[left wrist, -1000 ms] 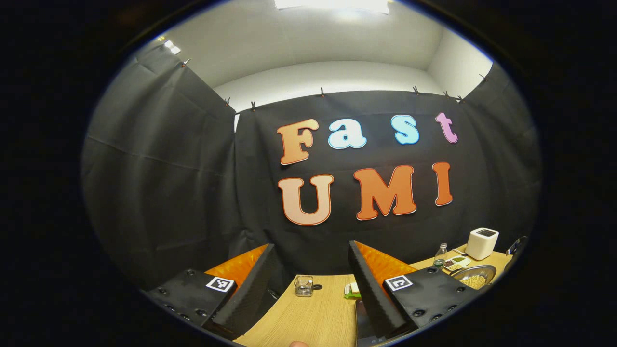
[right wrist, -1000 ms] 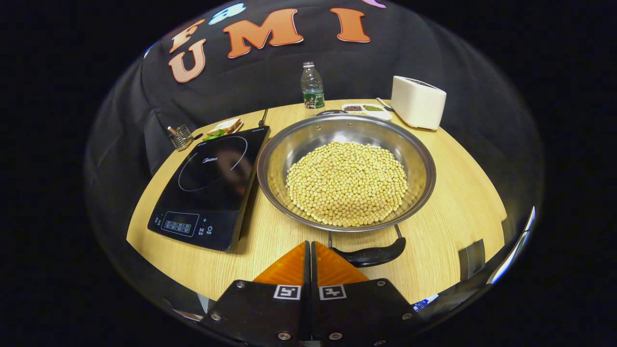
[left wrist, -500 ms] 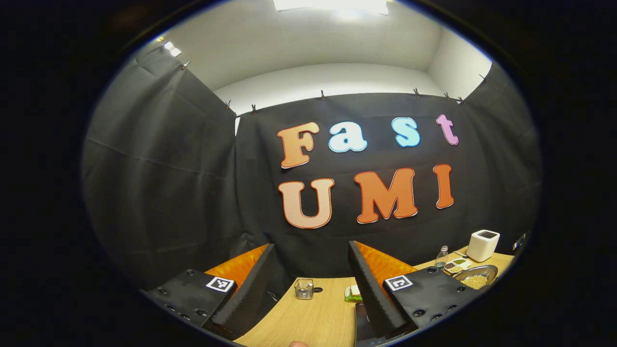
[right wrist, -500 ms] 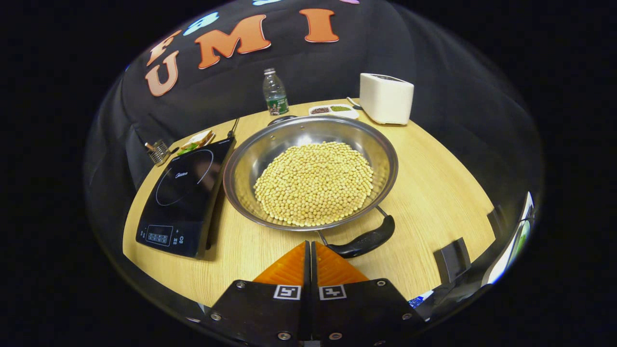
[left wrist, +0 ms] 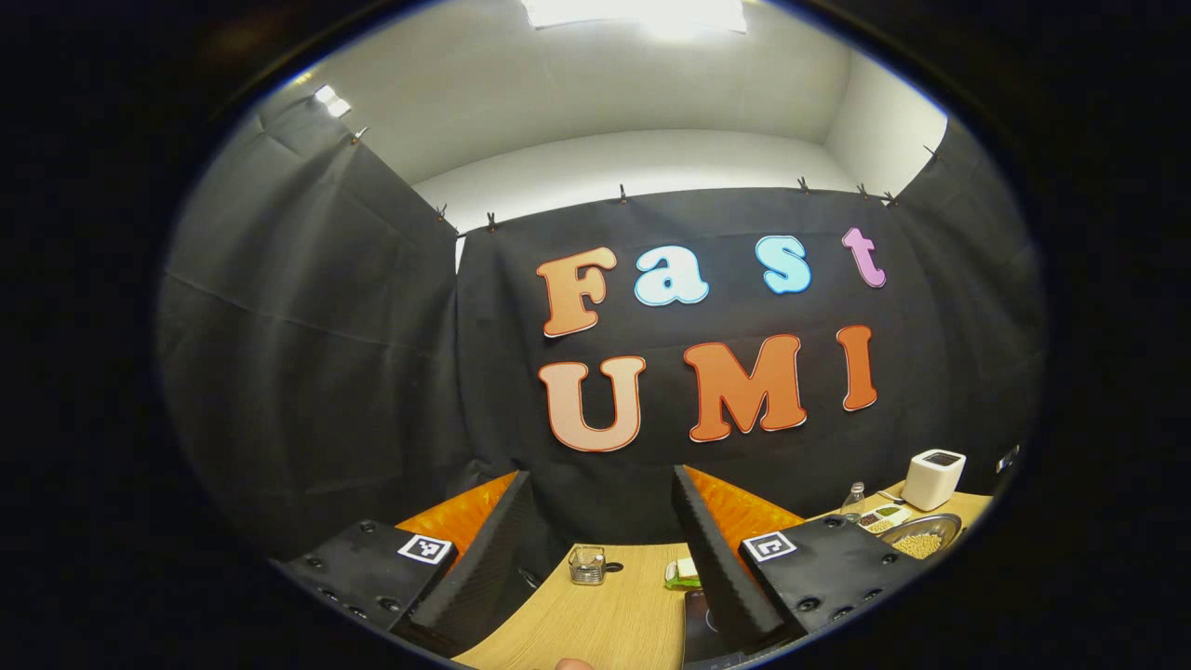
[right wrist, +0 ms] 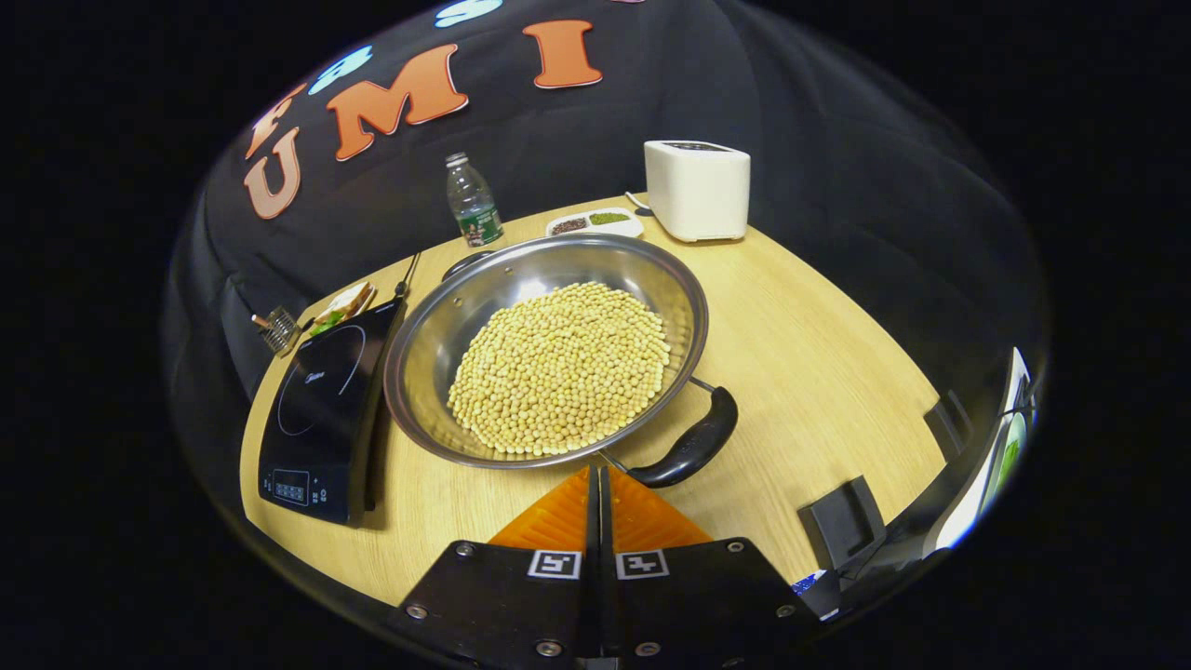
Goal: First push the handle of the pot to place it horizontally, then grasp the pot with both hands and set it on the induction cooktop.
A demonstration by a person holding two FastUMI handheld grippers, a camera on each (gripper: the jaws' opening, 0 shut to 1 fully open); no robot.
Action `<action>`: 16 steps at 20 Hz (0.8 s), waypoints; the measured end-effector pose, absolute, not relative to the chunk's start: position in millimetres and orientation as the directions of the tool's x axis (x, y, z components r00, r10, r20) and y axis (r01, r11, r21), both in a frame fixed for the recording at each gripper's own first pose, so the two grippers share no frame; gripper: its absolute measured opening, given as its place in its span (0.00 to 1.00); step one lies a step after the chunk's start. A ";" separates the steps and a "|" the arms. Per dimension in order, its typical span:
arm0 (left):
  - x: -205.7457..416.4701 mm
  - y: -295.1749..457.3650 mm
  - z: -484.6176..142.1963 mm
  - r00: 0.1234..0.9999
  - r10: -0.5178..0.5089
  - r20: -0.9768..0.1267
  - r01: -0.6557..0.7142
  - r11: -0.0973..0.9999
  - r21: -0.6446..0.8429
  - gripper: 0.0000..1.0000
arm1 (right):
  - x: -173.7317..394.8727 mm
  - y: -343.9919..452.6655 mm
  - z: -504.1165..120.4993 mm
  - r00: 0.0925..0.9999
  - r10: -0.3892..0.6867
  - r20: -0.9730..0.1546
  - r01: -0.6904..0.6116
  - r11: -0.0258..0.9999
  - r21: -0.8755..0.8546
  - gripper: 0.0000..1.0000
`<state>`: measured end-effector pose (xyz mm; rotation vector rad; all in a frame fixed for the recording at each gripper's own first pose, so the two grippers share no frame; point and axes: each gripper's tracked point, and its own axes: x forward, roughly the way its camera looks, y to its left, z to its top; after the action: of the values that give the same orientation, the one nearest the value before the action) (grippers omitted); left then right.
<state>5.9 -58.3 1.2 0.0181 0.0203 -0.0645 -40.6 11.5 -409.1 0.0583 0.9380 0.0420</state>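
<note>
With the right tool [right wrist: 600, 475] pressed together beside the handle [right wrist: 693, 448] and the left tool [left wrist: 595, 521] spread, the pot [right wrist: 544, 349] sat on the surface [right wrist: 819, 372], not yet on the induction cooktop [right wrist: 321, 409].

Pot [right wrist: 437, 326]: shiny silver steel, heaped with pale yellow beans [right wrist: 561, 365]; near handle [right wrist: 693, 448] glossy black. Left of pot, induction cooktop [right wrist: 321, 408]: glossy black, thin white ring, pale control marks. Table [right wrist: 819, 372]: light wood grain. Behind pot: white toaster [right wrist: 698, 189]; white dish [right wrist: 594, 223] with dark brown and green portions; clear bottle [right wrist: 473, 201], green label. Beyond cooktop: sandwich [right wrist: 342, 305], tan bread, green leaf.
</note>
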 end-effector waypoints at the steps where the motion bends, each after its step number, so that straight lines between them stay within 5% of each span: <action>1: 5.6 -59.4 0.8 0.998 -0.065 -0.023 0.066 0.998 0.017 0.99 | -37.8 7.2 -409.3 0.593 0.056 -0.803 -0.001 0.998 0.068 0.00; 16: 28.7 -77.6 -16.6 0.993 -0.080 -0.081 0.080 0.997 -0.008 0.99 | 20.7 -40.4 -411.8 0.639 -0.025 -0.769 0.086 0.995 0.039 0.00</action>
<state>28.7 -77.6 -16.6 -0.0052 0.0818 -0.0801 20.7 -40.4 -411.8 0.0748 0.8755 -0.0636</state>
